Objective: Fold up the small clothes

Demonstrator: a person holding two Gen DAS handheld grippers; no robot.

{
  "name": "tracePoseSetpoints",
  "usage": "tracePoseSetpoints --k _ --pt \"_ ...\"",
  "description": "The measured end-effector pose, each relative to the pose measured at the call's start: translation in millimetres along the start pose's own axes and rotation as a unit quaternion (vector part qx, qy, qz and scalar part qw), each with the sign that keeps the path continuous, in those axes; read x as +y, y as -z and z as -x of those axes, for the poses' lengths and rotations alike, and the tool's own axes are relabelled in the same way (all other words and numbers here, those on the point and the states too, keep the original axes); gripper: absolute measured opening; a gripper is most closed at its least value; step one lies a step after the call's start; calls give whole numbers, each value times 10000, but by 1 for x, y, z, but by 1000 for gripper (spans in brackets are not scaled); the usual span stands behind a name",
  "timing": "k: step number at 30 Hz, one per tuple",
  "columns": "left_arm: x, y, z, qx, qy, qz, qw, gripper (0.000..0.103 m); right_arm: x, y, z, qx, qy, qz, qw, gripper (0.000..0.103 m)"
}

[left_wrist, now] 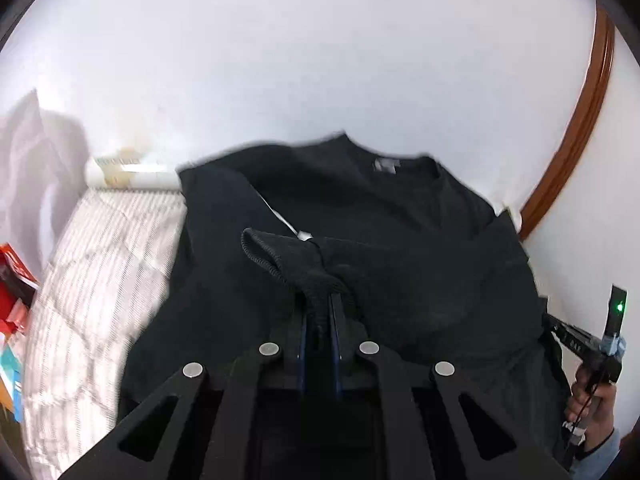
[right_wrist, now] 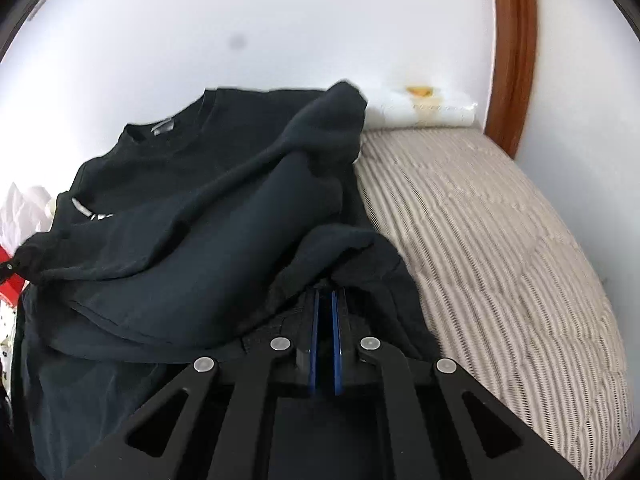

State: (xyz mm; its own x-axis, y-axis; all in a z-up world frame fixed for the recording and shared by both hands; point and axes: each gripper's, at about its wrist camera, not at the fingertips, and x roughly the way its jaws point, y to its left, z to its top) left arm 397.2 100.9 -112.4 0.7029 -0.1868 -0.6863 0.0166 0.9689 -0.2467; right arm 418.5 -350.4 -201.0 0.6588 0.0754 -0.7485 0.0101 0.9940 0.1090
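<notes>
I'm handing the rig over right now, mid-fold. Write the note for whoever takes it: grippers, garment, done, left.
Left gripper: shut on the ribbed cuff of the black sweatshirt, sleeve drawn over the chest.
Right gripper: shut on a fold of the same sweatshirt's fabric near its lower right side.
Sweatshirt lies on the striped bedcover, collar toward the wall, front up.
Done: both grips taken, sleeves pulled partly inward.
Left: lay the sleeves flat across the body, fold the hem toward the collar, release.

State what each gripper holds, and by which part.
The left gripper is shut on the black sweatshirt at a ribbed sleeve cuff; the right gripper pinches its fabric at an edge fold.
</notes>
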Motion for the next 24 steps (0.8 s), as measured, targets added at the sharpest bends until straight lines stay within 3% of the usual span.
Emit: tracePoseSetpoints --k 2,5,9,15,18,21,24 --pt "8 -5 12 -193 -159 -17 9997 9 1 -2 7 -145 171 38 9997 5" --pt "28 -2 22 -170 -240 82 9995 9 -4 -4 11 -180 156 -53 9997 5" --pt "54 17 18 209 -224 355 9989 9 -3 0 2 -31 276 55 9996 5" --pt "63 41 -2 624 -338 420 9966 10 -2 8 8 224 297 126 9992 8" --pt "62 44 -8 776 -402 416 9953 11 1 11 26 93 73 299 9995 9" --pt "58 45 -11 843 -533 329 9945 14 8 5 44 -303 -77 463 9984 20" --pt "55 47 -9 840 -589 230 9945 16 15 -5 28 -285 40 587 9979 24"
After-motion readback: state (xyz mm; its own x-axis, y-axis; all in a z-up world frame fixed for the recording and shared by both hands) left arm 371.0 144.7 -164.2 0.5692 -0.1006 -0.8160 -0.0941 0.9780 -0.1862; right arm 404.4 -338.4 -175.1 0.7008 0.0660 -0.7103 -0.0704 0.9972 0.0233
